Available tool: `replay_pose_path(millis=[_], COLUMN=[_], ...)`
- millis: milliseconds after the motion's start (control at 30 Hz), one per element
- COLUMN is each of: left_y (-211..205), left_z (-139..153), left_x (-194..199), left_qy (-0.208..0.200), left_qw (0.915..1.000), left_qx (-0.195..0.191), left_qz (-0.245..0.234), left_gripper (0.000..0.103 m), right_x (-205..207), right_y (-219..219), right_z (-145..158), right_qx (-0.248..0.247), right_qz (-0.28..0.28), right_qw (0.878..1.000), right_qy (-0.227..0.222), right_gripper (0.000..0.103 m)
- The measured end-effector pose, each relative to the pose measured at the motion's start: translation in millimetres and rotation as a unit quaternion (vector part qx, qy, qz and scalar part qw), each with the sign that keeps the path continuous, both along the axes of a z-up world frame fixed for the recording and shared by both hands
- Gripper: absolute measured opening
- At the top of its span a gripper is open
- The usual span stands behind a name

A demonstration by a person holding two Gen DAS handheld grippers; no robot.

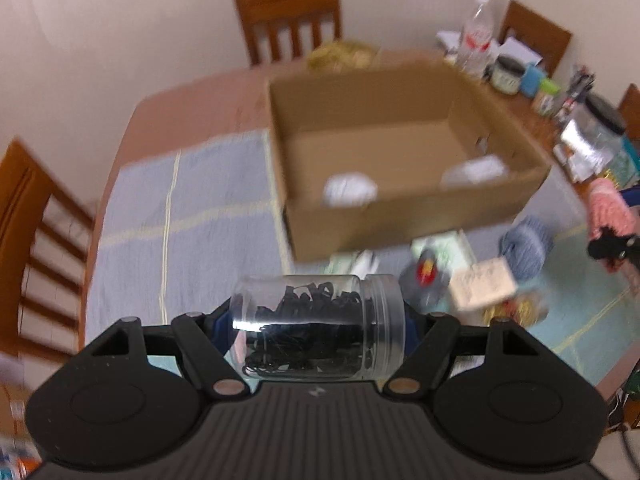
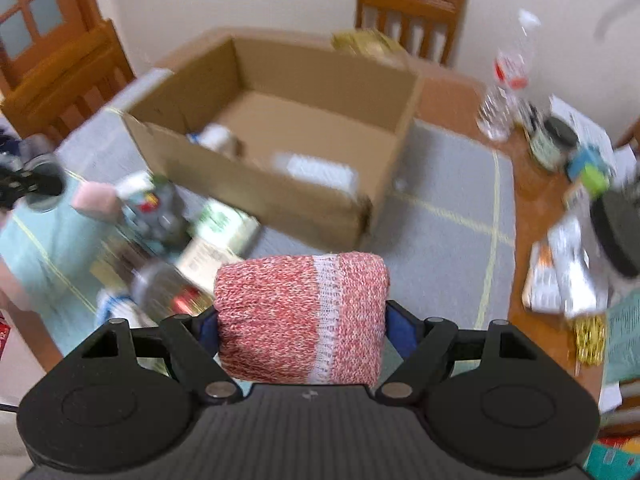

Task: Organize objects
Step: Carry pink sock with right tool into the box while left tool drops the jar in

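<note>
My left gripper (image 1: 318, 326) is shut on a clear plastic jar (image 1: 320, 326) of small black bands, held sideways above the table in front of the open cardboard box (image 1: 400, 216). My right gripper (image 2: 302, 326) is shut on a red-and-white knitted roll (image 2: 300, 320), held above the mat near the same box (image 2: 280, 200). The box holds a few white items (image 1: 350, 190). In the left wrist view the right gripper with its roll (image 1: 610, 216) shows at the far right. In the right wrist view the left gripper (image 2: 28, 184) shows at the far left, blurred.
A pile of loose objects lies in front of the box: a blue yarn ball (image 1: 526, 246), packets (image 2: 224, 224), a card (image 1: 482, 286), a pink block (image 2: 96, 198). A bottle (image 1: 476, 34), jars (image 2: 550, 140) and papers crowd the right side. Chairs (image 1: 290, 20) ring the table.
</note>
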State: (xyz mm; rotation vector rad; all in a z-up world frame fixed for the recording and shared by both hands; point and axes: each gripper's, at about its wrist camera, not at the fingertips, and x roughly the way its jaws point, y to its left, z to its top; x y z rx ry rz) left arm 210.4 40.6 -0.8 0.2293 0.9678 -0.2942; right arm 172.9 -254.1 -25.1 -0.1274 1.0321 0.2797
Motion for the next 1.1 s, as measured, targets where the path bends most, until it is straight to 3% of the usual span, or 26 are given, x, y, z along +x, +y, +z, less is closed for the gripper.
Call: replay_pose_path(millis=[200,400,567,700,767,967,1100], left_y=[-25,-47,-60,-68,-70,-83,-88], left_z=[29,38,34,27,22,5,-1], left_x=[42,86,119,138,144,162,174], left_qy=[-0.045,-0.052,-0.047,-0.046,-0.042,-0.029,-0.049], left_qw=[0.9984,0.9977,0.9981,0.9983,0.9986,0.999,0.9985], left_qx=[0.001,-0.01,-0.01,-0.004,-0.006,0.001,0.02], left_qz=[-0.035,-0.043,-0.039,-0.034,-0.032,-0.032,-0.016], left_gripper=[0.075,0.075,0.075,0.075,0.075,0.075,0.098], right_x=[26,58,87,102,104,100,94], right_y=[28,44,60,68,69,60,52], right_z=[35,49,52,54,53,44,40], right_qx=[0.015,0.024,0.029,0.031,0.025,0.028,0.028], right_qz=[0.031,0.039,0.036,0.022,0.015,0.001,-0.014], right_qw=[0.999,0.998,0.997,0.996,0.995,0.996,0.997], right_qy=[-0.029,-0.051,-0.063,-0.083,-0.098,-0.08,-0.075], right_gripper=[0.083,0.083,0.084,0.103,0.103,0.103,0.103])
